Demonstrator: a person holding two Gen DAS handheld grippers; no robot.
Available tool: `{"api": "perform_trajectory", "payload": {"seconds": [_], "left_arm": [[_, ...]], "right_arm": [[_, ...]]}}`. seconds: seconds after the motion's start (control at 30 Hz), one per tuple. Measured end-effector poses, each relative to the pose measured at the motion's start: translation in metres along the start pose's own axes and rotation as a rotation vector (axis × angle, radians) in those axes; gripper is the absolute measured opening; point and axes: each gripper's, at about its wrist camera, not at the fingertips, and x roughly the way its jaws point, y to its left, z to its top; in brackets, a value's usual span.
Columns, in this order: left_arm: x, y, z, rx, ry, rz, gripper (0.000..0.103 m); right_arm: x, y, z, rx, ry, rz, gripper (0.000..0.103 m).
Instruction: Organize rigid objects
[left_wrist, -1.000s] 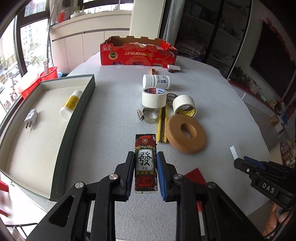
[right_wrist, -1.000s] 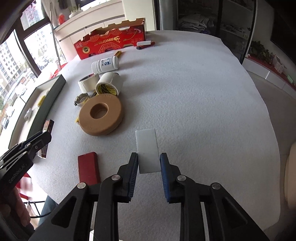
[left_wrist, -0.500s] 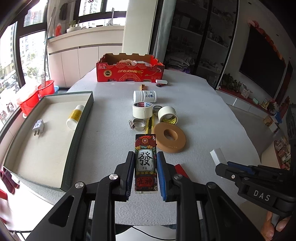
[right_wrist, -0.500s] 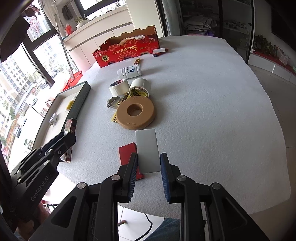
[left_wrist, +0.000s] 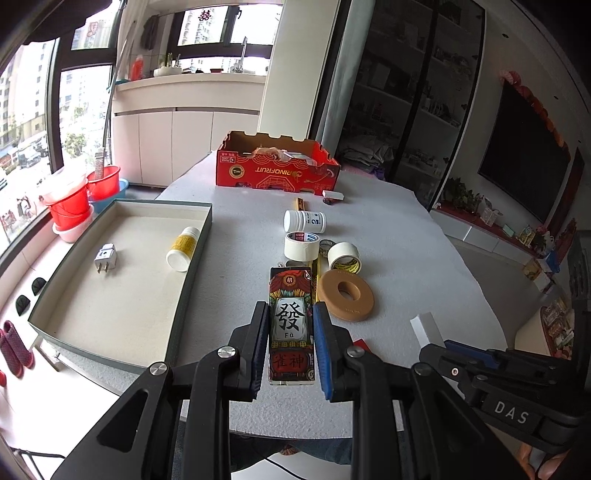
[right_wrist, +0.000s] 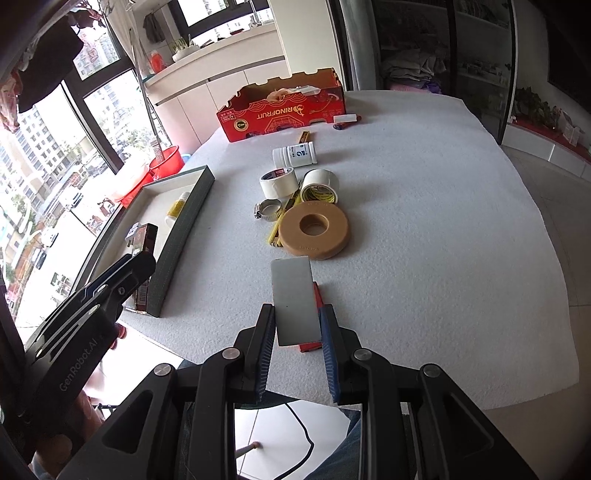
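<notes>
Two grippers lifted over near desk (right_wrist: 424, 221) edge. Left gripper (left_wrist: 290, 332): jaws clamped on long decorated box (left_wrist: 291, 325), held above desk, just right of tray (left_wrist: 192, 273). Right gripper (right_wrist: 297, 325): jaws clamped on flat grey-white block (right_wrist: 295, 299), red block (right_wrist: 317, 295) lying beneath on desk. Tray at left holds plug adapter (left_wrist: 105, 258) and yellow-label bottle (left_wrist: 183, 248). Tan ring (right_wrist: 313, 230), two tape rolls, hose clamp (right_wrist: 268, 209), white bottle (right_wrist: 294, 155) clustered mid-desk; red carton (right_wrist: 284, 107) at far end.

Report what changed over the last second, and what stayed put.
Both grippers rose away from the table: the left gripper lifted the mahjong-print box, the right gripper the white box. Both grips held. Tapes, bottles and tray unmoved.
</notes>
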Motion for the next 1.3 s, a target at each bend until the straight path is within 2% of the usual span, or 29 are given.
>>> {"api": "perform_trajectory", "payload": {"seconds": [0.27,0.67,0.93,1.3], "left_arm": [[-0.019,0.02,0.001,-0.041,-0.048,0.013,0.026],[-0.031,0.074,0.002,-0.164,-0.086,0.06,0.026],[-0.023,0.113,-0.003,-0.251,-0.068,0.098,0.026],[-0.011,0.159,-0.009,-0.345,-0.04,0.147,0.026]], "right_arm": [[0.001,0.025,-0.001,-0.021,0.004,0.029,0.026],[0.018,0.072,0.006,-0.082,0.039,0.061,0.026],[0.043,0.102,0.014,-0.122,0.1,0.099,0.026],[0.072,0.145,0.033,-0.198,0.137,0.129,0.026]]}}
